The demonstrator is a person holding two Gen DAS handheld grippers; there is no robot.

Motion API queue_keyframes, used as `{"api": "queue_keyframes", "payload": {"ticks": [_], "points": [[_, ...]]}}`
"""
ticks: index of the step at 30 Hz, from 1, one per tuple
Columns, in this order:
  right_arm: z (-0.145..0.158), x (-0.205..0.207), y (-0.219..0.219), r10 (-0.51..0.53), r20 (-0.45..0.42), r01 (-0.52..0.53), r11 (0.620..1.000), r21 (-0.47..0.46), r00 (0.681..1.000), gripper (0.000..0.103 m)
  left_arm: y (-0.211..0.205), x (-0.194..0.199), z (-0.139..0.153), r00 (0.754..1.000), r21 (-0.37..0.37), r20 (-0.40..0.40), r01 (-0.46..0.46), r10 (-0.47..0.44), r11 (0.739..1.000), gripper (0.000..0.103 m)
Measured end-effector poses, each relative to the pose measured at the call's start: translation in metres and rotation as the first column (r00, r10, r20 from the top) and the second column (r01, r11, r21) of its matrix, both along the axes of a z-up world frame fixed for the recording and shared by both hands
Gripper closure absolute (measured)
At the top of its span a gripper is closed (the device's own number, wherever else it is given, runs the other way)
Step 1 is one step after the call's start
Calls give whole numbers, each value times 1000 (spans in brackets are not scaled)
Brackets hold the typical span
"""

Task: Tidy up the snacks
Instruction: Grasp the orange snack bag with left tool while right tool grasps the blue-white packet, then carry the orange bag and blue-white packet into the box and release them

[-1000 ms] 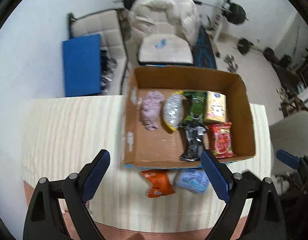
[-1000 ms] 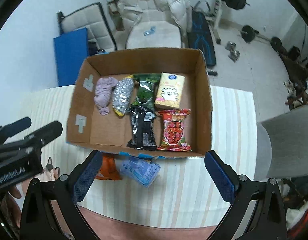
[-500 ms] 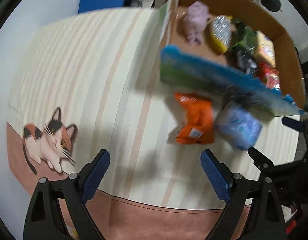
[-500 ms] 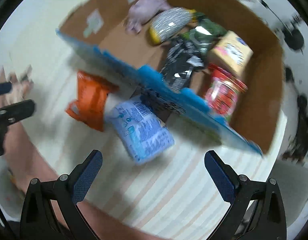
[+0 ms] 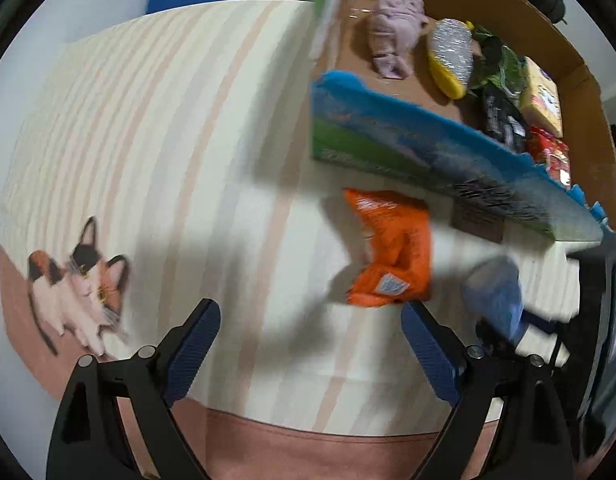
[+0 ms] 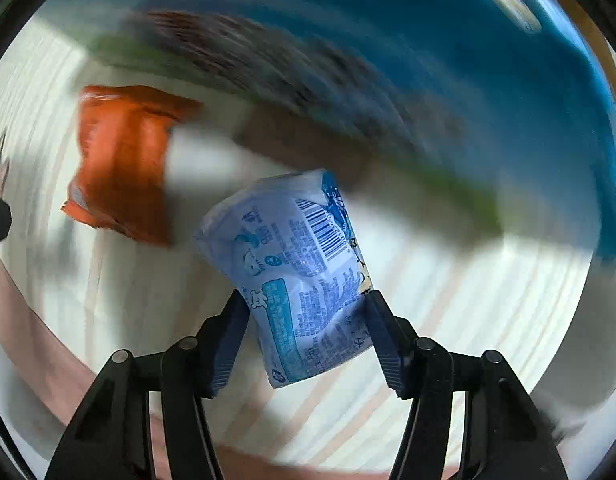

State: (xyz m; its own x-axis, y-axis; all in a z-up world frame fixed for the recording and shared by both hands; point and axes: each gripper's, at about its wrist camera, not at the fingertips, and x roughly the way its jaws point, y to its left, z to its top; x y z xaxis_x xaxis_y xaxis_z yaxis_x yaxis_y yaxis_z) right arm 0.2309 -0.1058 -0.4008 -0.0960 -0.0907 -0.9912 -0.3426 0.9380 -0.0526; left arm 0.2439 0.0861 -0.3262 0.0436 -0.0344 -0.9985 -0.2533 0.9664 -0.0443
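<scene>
Right gripper [image 6: 306,330] is pinching the pale blue crinkly snack packet [image 6: 296,272] between its pads, so the pickup is happening; next it probably needs lifting over the cardboard box [image 5: 579,76] wall ahead. Left gripper [image 5: 309,354] is hanging wide open, with the orange foil snack pouch [image 5: 391,256] lying just ahead. Motion blur is smearing the box print.

A home – the surface wears a striped cloth [image 5: 180,128] printed with a calico cat [image 5: 78,284], and a cardboard box [image 5: 579,76] holds packaged snacks
</scene>
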Motion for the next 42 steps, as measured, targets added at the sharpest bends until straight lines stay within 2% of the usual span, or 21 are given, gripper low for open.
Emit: {"api": "queue_keyframes", "payload": {"ticks": [3, 4, 7, 8, 10, 12, 13, 17, 21, 23, 24, 25, 26, 31, 32, 36, 42], "points": [[-1, -18, -36, -173, -43, 175, 983, 47, 984, 41, -17, 13, -7, 999, -15, -17, 36, -36, 999, 10], [-1, -24, -48, -230, -62, 235, 969, 80, 971, 38, -22, 17, -10, 998, -18, -23, 50, -50, 999, 10], [3, -36, -75, -327, -124, 346, 917, 196, 937, 18, -42, 33, -23, 994, -21, -44, 99, -100, 995, 10], [6, -38, -81, -341, -124, 361, 907, 216, 932, 18, -47, 37, -27, 992, -24, -49, 115, -116, 993, 10], [13, -42, -92, -346, -97, 359, 904, 231, 933, 17, -54, 45, -38, 988, -12, -71, 133, -133, 991, 16], [20, -39, -95, -327, -76, 336, 910, 245, 942, 17, -57, 50, -47, 987, -28, -89, 133, -135, 991, 43], [21, -38, -96, -326, -76, 334, 908, 254, 943, 17, -59, 52, -52, 985, -36, -107, 132, -135, 991, 48], [20, -22, -88, -313, -83, 323, 907, 270, 946, 17, -60, 48, -51, 988, -49, -96, 121, -125, 992, 53], [16, -10, -52, -234, -73, 245, 936, 252, 969, 17, -63, 26, -46, 985, -70, -111, 122, -129, 990, 59], [11, -14, -44, -207, -71, 218, 952, 215, 976, 19, -64, 13, -43, 984, -66, -116, 130, -137, 989, 61], [10, -18, -42, -199, -63, 207, 960, 190, 978, 24, -65, 3, -41, 983, -67, -120, 134, -141, 989, 61], [9, -22, -41, -198, -64, 206, 965, 165, 978, 38, -66, -5, -41, 982, -70, -124, 135, -143, 988, 61], [6, -27, -37, -198, -77, 207, 966, 152, 977, 40, -68, -15, -40, 980, -73, -131, 138, -147, 988, 61], [8, -63, -50, -226, -140, 245, 960, 133, 964, 42, -77, -48, -43, 975, -87, -163, 140, -153, 986, 61], [8, -70, -53, -232, -148, 252, 959, 133, 961, 42, -78, -52, -46, 974, -84, -169, 139, -152, 987, 58], [10, -85, -58, -256, -148, 276, 951, 137, 955, 42, -82, -51, -58, 972, -111, -188, 120, -139, 987, 56], [11, -78, -61, -256, -137, 274, 953, 130, 957, 38, -88, -37, -65, 969, -110, -192, 135, -155, 985, 55]]}}
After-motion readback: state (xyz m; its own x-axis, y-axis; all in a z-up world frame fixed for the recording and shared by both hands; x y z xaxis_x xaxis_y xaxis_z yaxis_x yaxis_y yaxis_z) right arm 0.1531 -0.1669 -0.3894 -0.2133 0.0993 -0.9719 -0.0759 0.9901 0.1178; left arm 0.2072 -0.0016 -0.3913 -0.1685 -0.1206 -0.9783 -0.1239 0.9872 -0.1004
